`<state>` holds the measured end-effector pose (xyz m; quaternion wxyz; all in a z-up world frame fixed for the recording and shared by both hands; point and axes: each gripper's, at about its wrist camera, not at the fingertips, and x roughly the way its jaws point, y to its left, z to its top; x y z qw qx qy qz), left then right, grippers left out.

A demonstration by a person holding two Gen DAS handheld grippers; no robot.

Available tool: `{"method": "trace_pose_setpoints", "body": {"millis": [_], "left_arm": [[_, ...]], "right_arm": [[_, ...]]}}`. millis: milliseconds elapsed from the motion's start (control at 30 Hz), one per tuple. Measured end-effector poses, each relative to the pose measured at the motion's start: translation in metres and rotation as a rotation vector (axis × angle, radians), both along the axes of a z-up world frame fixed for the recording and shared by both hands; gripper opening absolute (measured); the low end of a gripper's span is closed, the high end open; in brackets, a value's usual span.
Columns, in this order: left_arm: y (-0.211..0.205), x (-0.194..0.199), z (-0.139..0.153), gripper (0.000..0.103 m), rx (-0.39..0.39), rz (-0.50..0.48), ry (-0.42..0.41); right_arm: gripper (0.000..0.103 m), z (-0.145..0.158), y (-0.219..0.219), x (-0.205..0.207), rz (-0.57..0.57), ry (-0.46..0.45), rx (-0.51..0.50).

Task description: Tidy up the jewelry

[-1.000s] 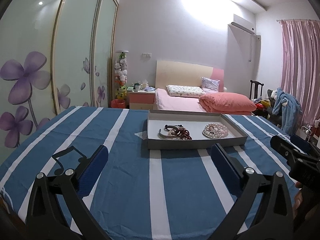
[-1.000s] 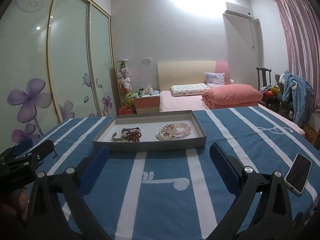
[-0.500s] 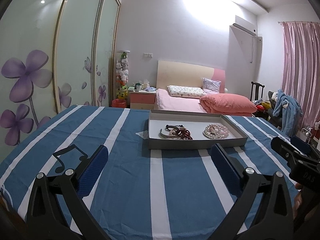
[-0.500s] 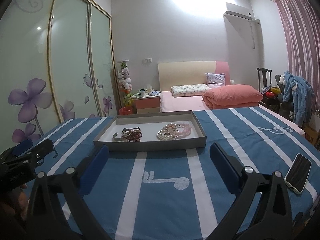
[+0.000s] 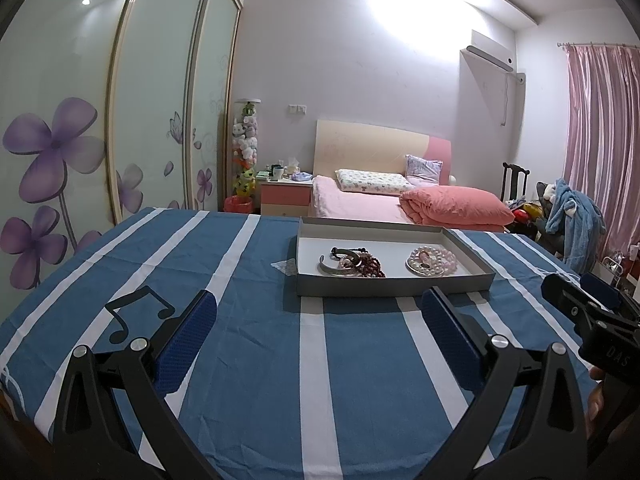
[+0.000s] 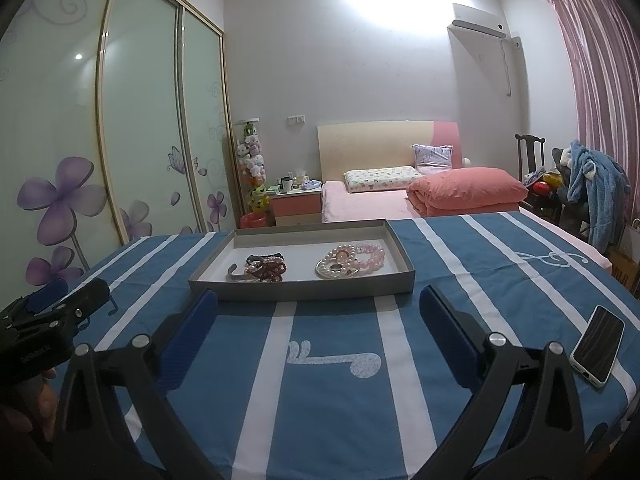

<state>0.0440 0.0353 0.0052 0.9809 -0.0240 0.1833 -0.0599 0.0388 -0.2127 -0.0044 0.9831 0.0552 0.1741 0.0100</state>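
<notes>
Meanwhile, the jewelry lay untouched in the grey tray [image 5: 394, 287]: a dark heap of bangle and red beads [image 5: 352, 266] ahead of the left tongs [image 5: 318, 332] and slightly to their right, and a pearl-and-pink pile [image 6: 350, 262] ahead of the right tongs [image 6: 318, 330], between their open fingers as seen from behind. Over the last second little had changed; the left tongs had crept a touch nearer the tray and the right had barely shifted, so no sorting had begun. Both tongs stood spread wide and held nothing, their blue pads [image 5: 186, 342] hovering short of the tray's near wall. Outward, the striped blue cloth [image 6: 332, 400] spread beneath them, and a phone [image 6: 598, 354] lay off to the right of the right tongs. I judged this the approach stage, with a first pick yet to come.
</notes>
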Motion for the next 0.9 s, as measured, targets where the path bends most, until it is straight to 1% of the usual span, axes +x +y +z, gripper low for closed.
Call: {"method": "trace_pose_setpoints", "body": {"millis": [900], "left_arm": [[-0.0033,-0.0002,-0.0032,0.101,0.002,0.015,0.016]], "right_arm": [[0.099,-0.0061,0.0038,0.0015,-0.001,0.009,0.005]]}}
